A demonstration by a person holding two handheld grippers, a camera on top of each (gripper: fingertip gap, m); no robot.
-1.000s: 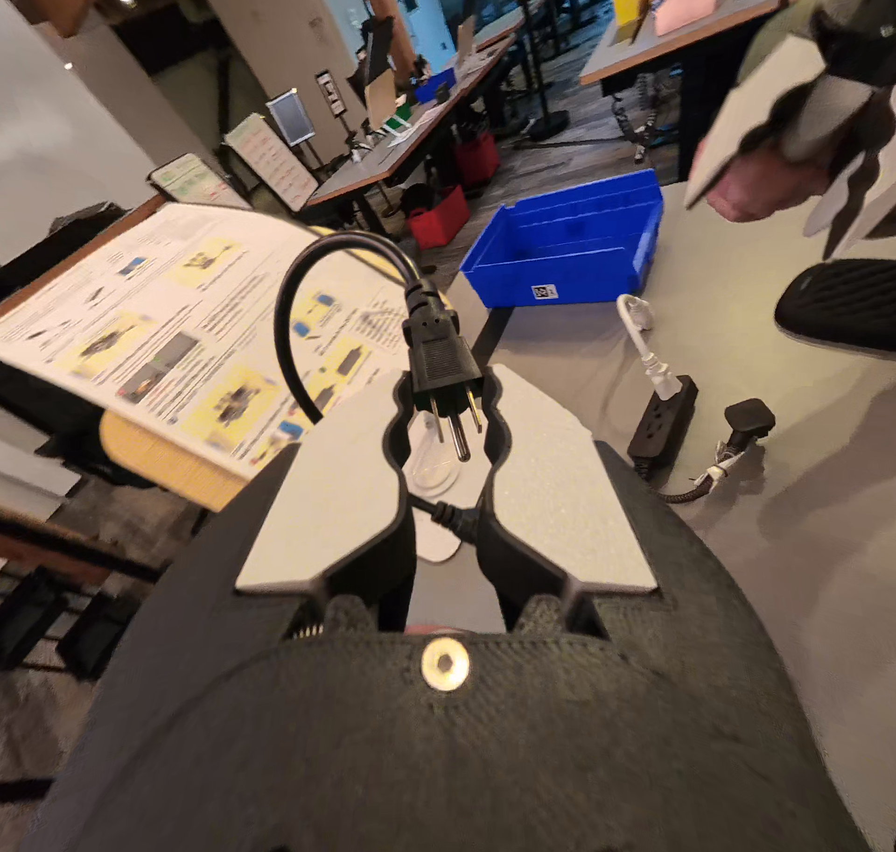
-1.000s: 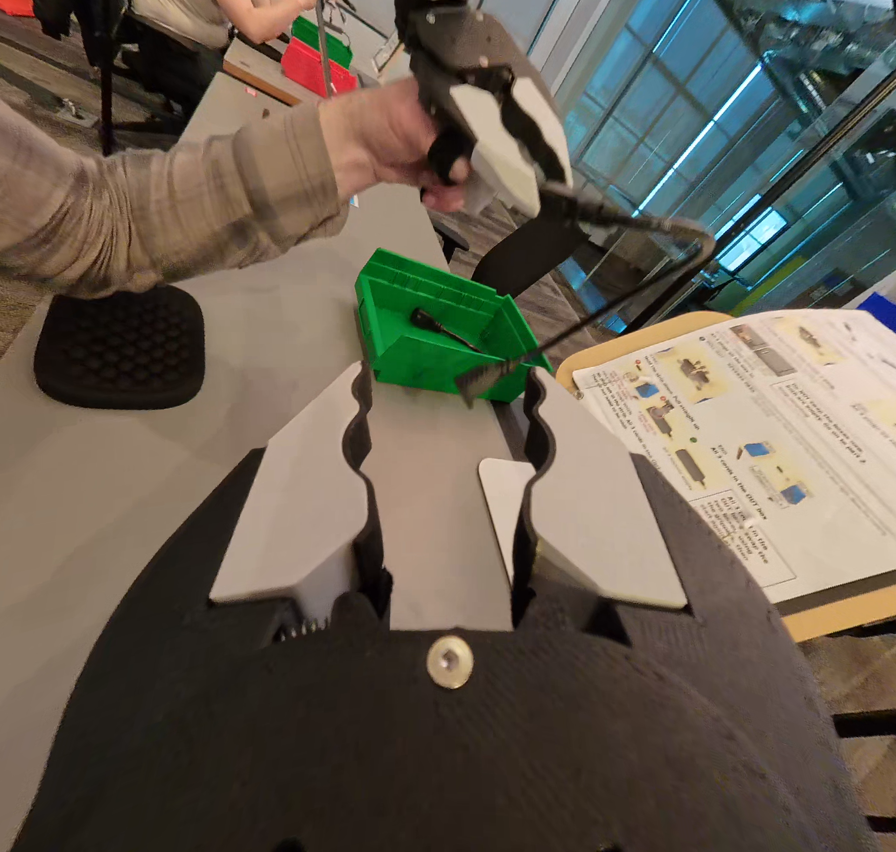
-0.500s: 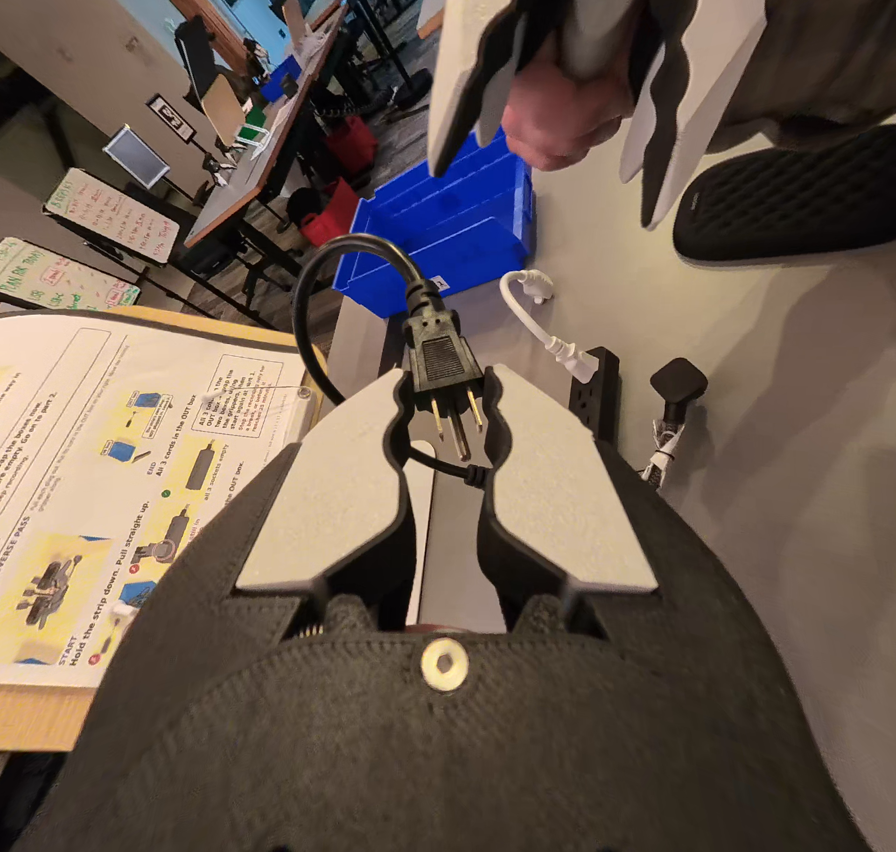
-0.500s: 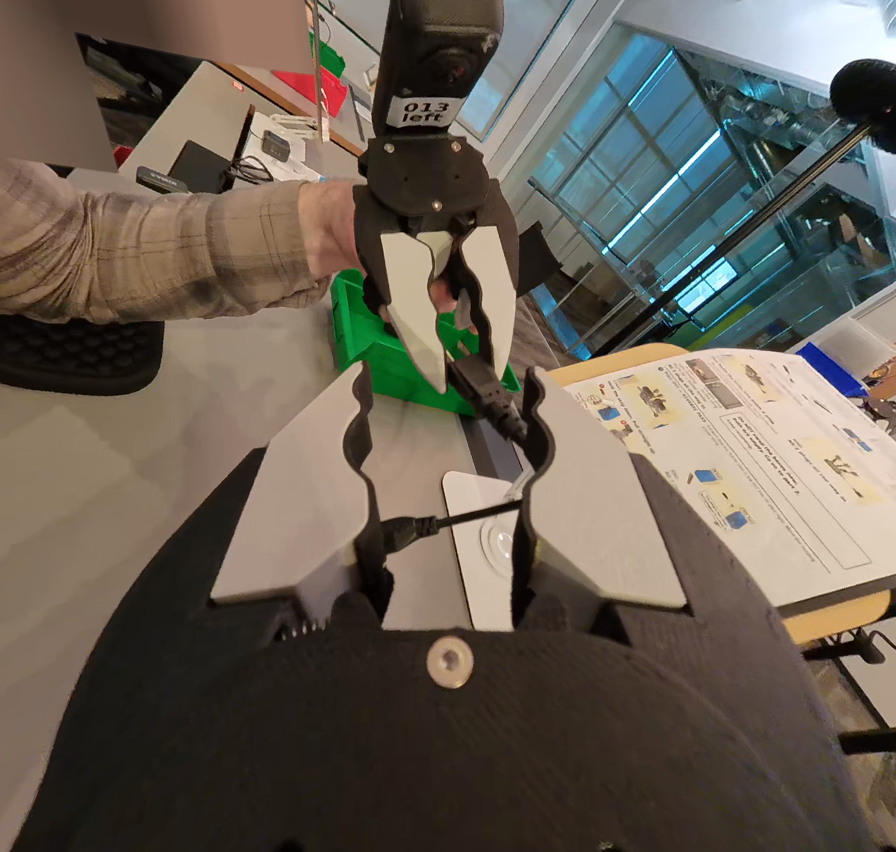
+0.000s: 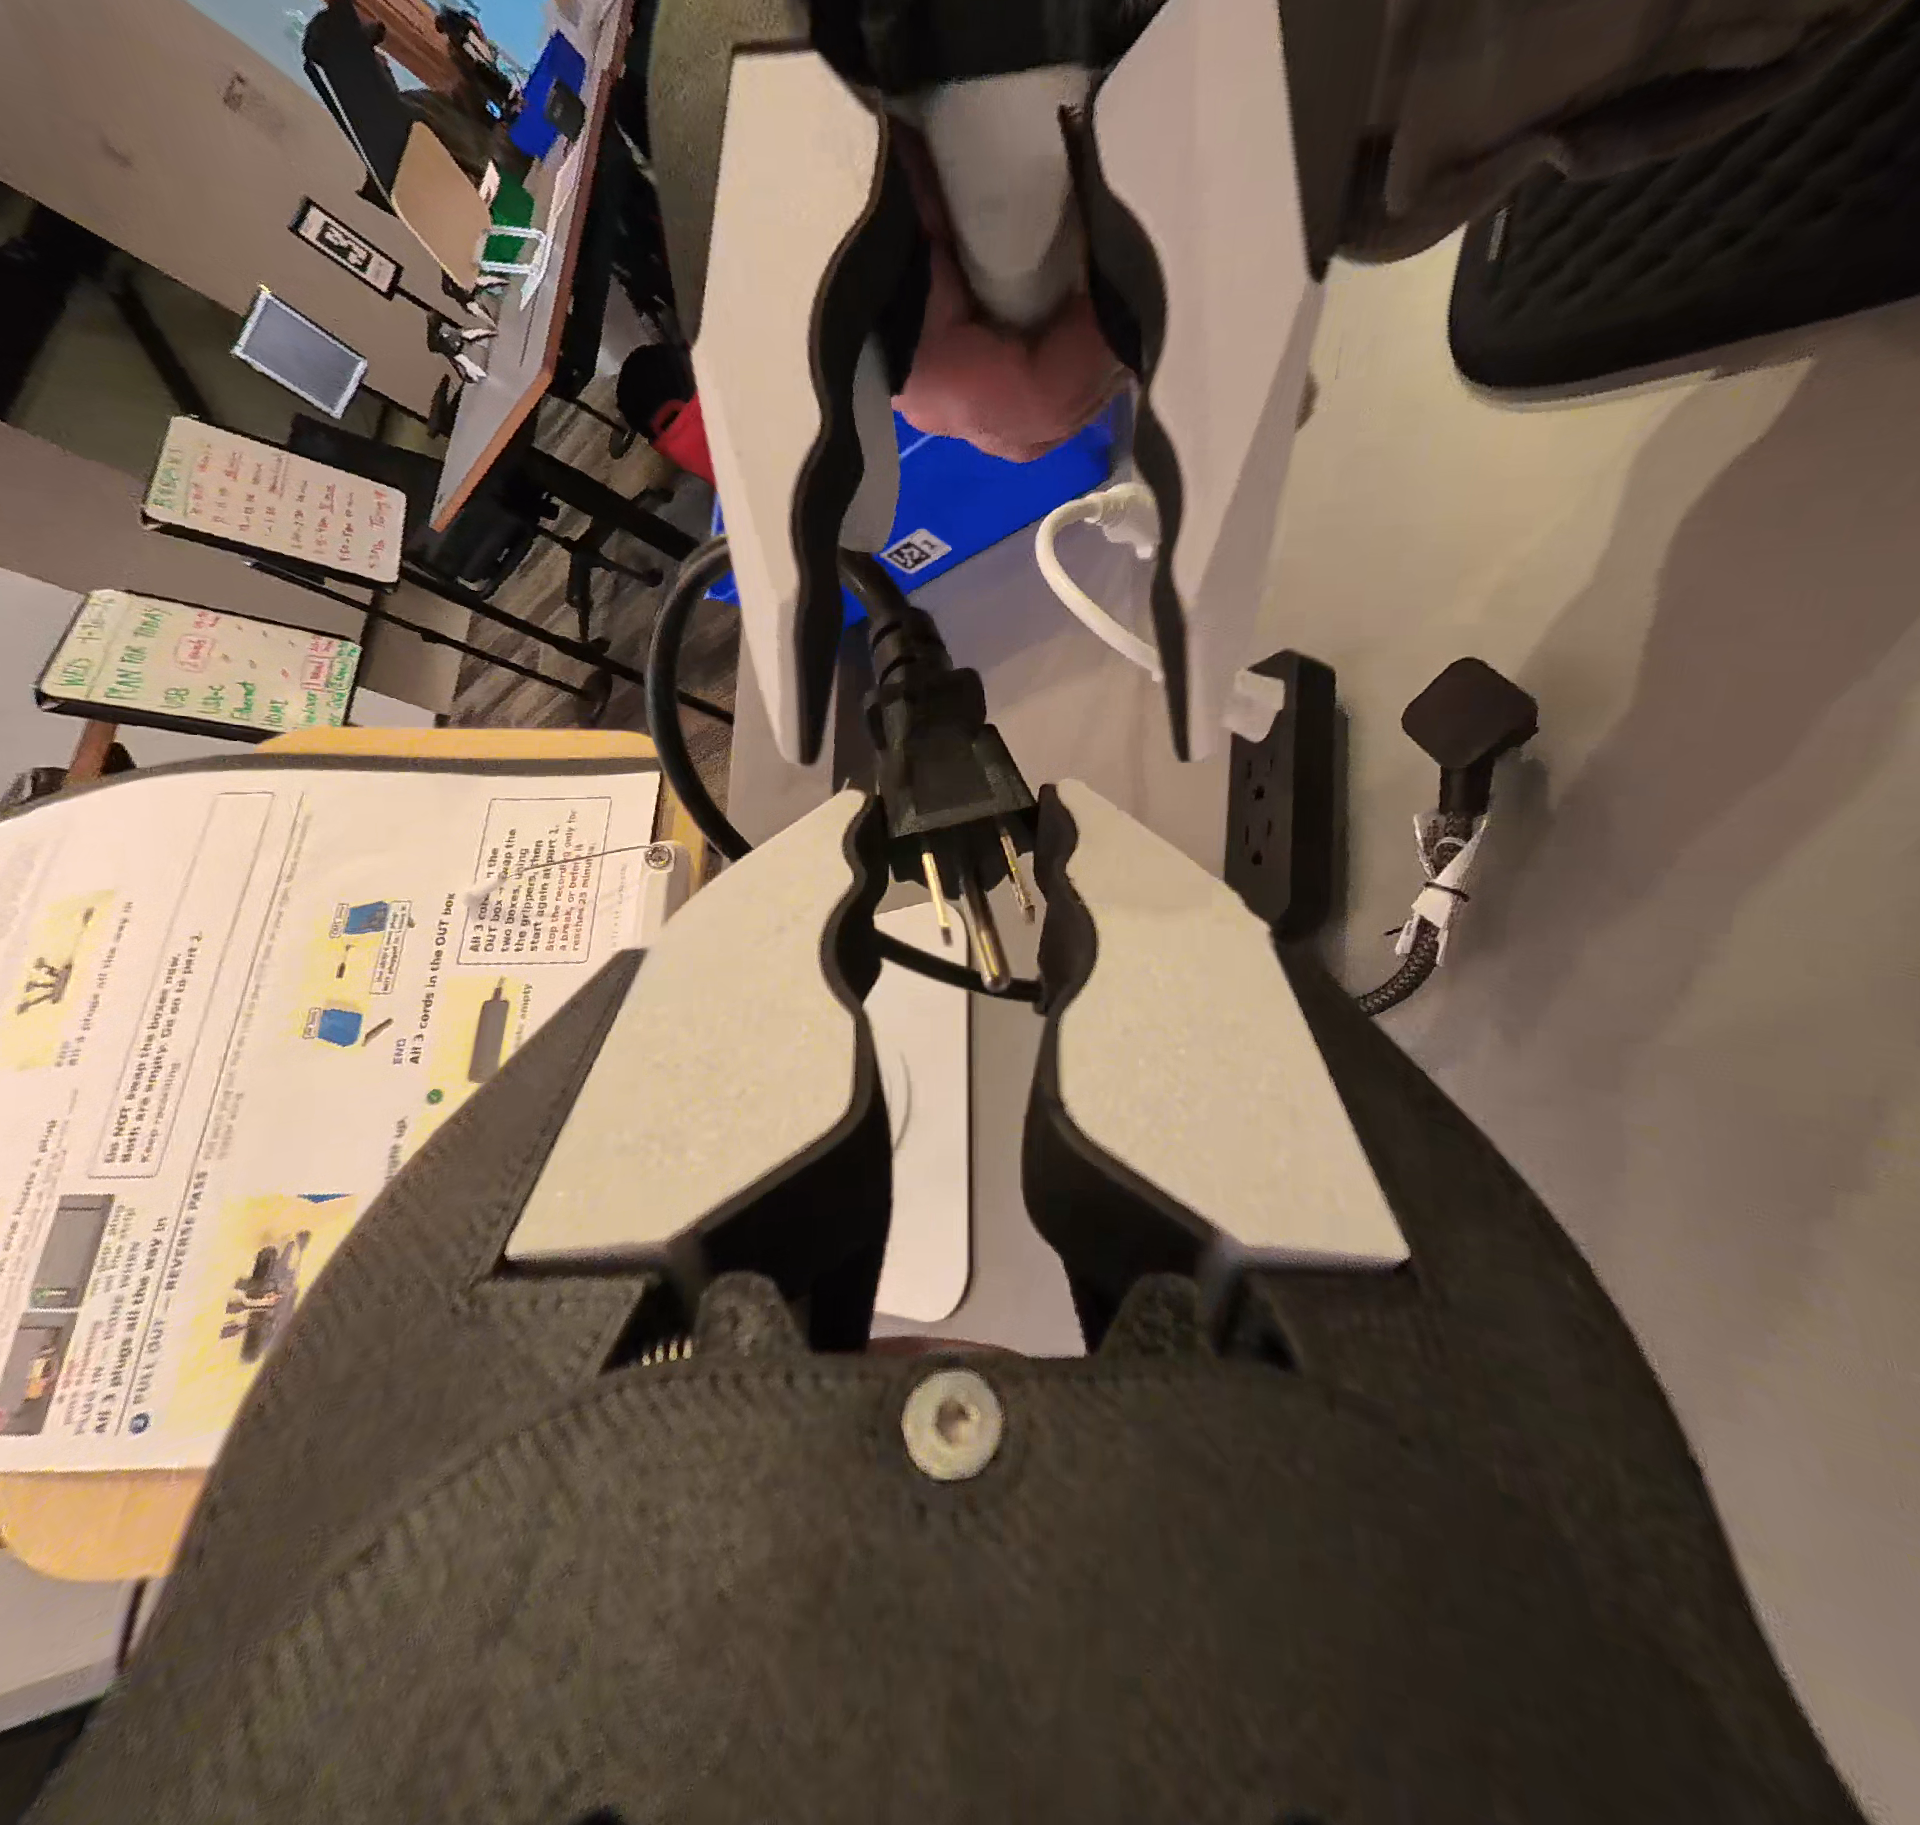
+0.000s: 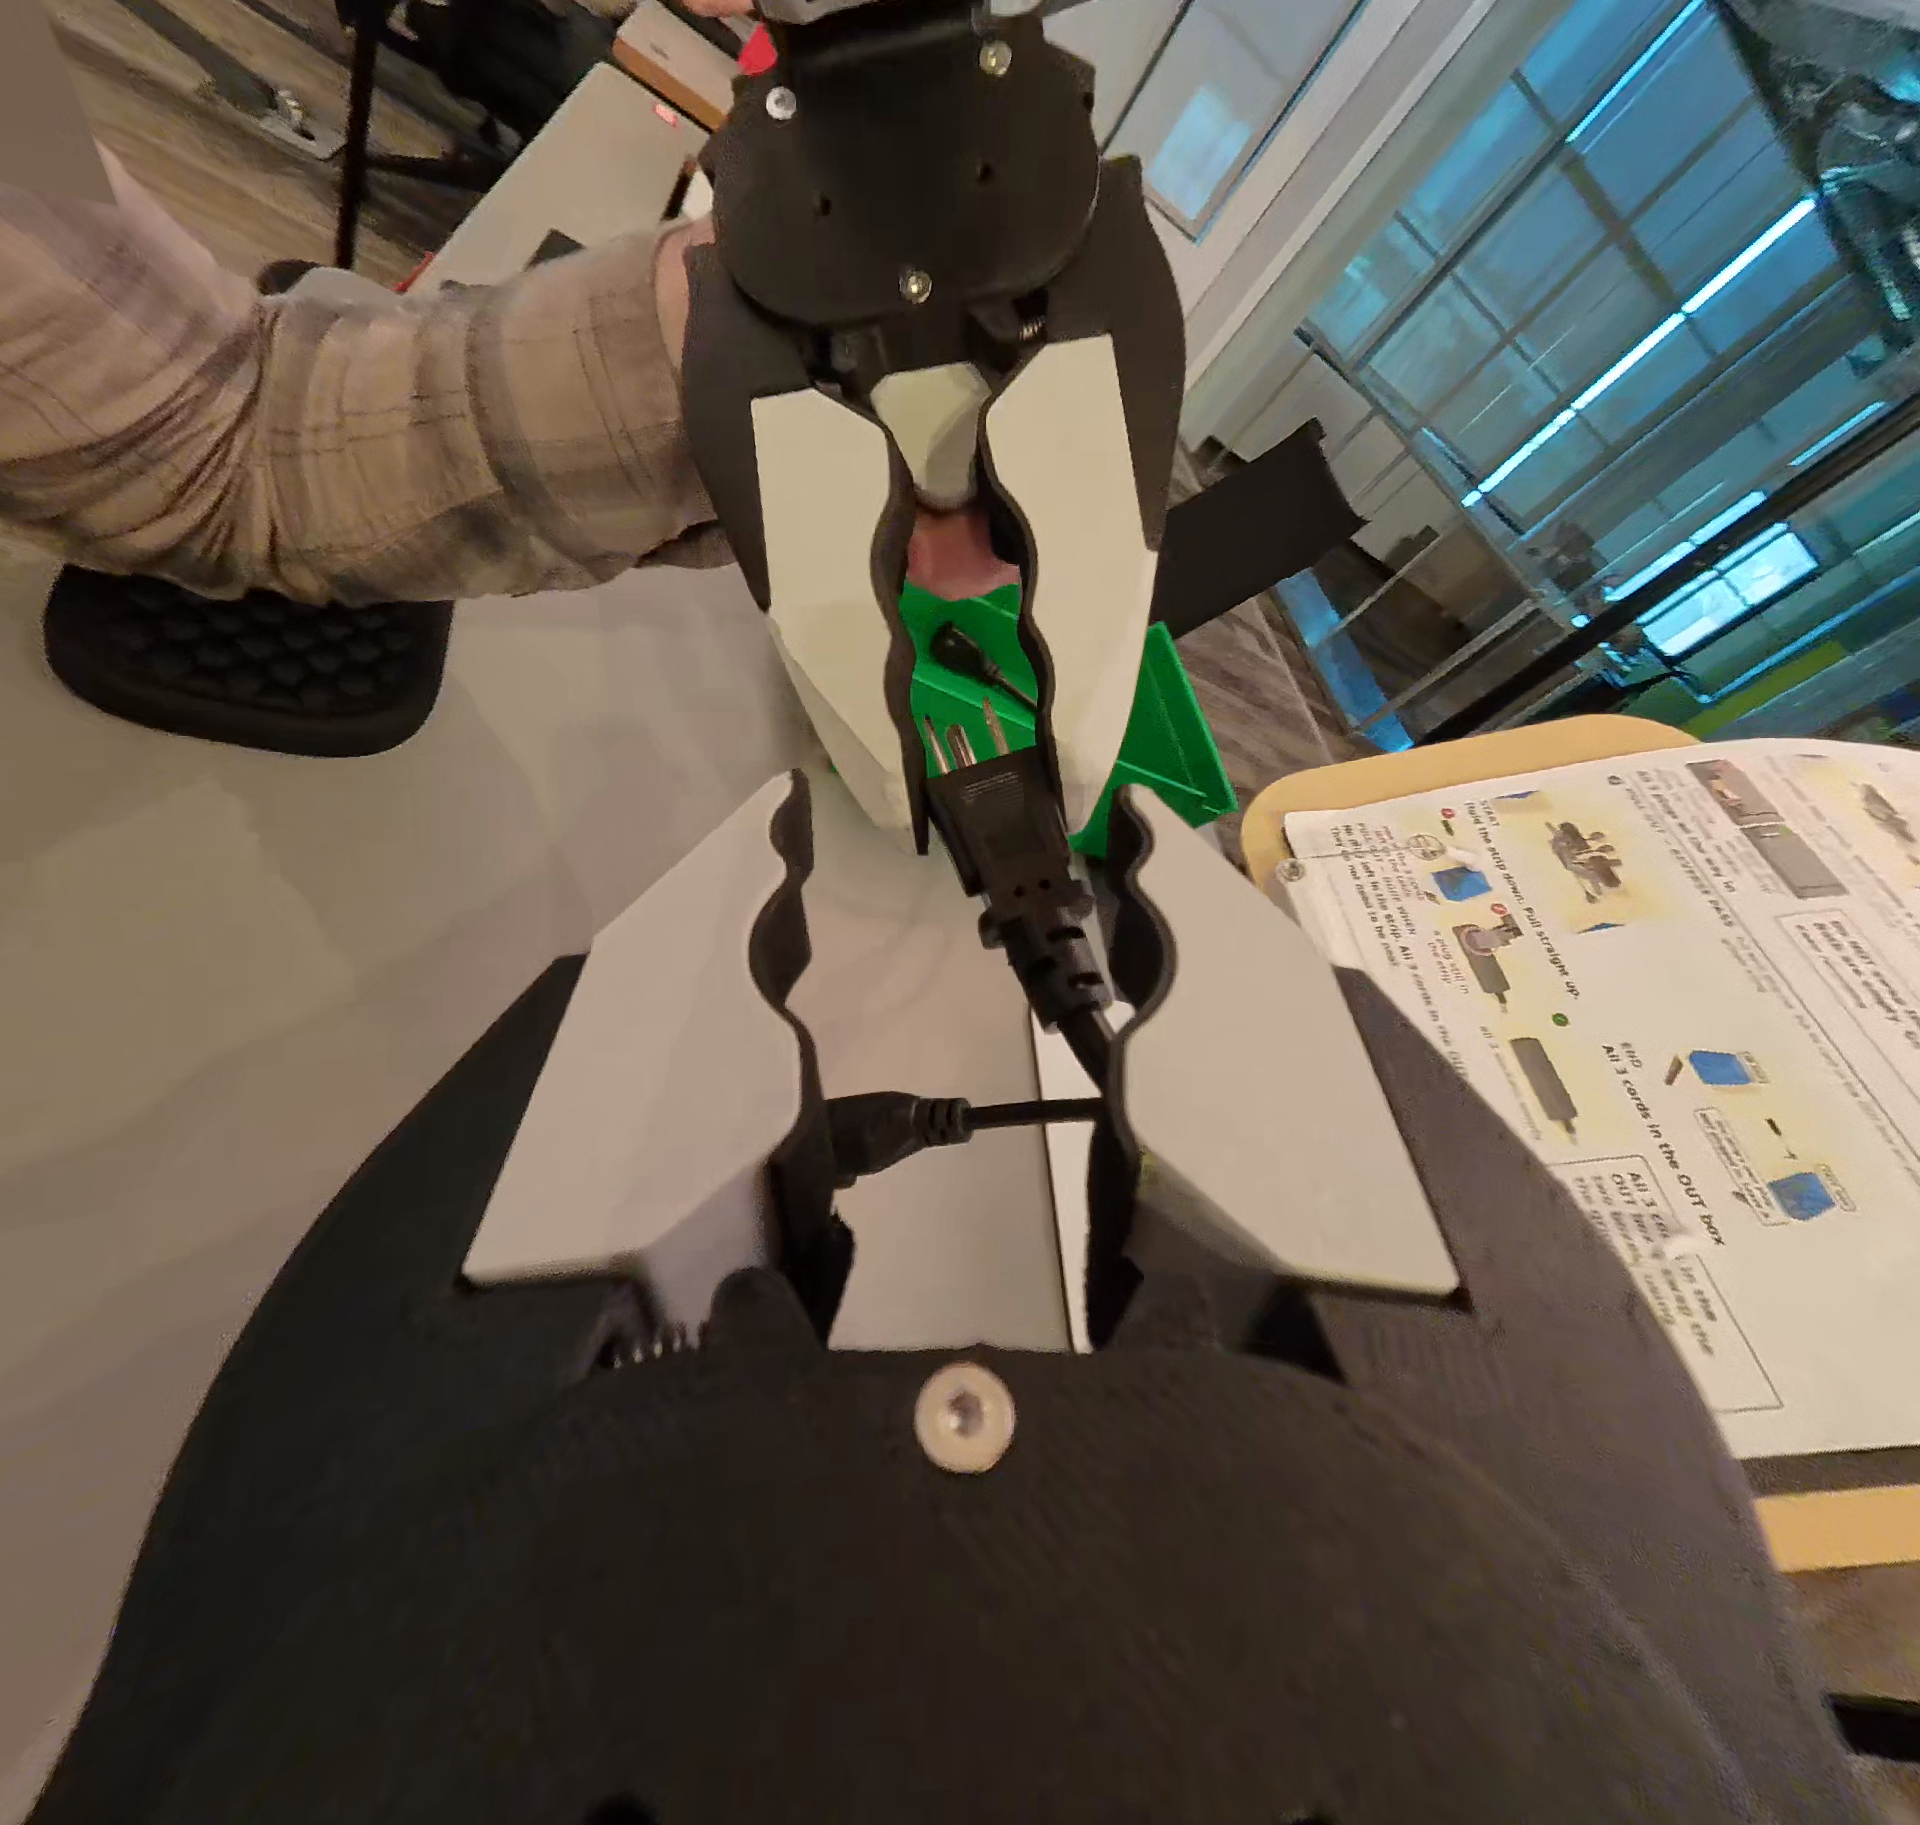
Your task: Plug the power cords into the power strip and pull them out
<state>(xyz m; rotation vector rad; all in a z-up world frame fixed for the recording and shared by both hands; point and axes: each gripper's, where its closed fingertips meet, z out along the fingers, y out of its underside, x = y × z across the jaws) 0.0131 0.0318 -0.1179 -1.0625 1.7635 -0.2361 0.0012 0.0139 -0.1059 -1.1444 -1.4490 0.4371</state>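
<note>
My left gripper (image 5: 951,807) is shut on a black three-prong plug (image 5: 951,767), with the prongs pointing back toward its camera. The plug's black cord (image 5: 665,674) loops off to the left. My right gripper (image 6: 961,796) is open and faces the left gripper (image 6: 987,788) tip to tip. The plug (image 6: 1003,825) and its strain relief lie between the right gripper's fingers, close to the right finger (image 6: 1205,996). In the left wrist view the right gripper (image 5: 987,752) comes down from the top. The black power strip (image 5: 1283,809) lies on the grey table with a white cord (image 5: 1070,591) plugged in.
A blue bin (image 5: 997,487) stands behind the strip, whose own black plug (image 5: 1465,715) lies to its right. A green bin (image 6: 1164,726) holds another black cord. The cord's small connector (image 6: 883,1131) hangs across the right gripper. An instruction sheet (image 6: 1558,996) and a black mat (image 6: 239,653) flank the work area. The grippers are tip to tip, or close to it.
The two grippers have come together. The open right gripper now straddles the plug and cord that the left gripper keeps holding. The left gripper has tilted down toward the table.
</note>
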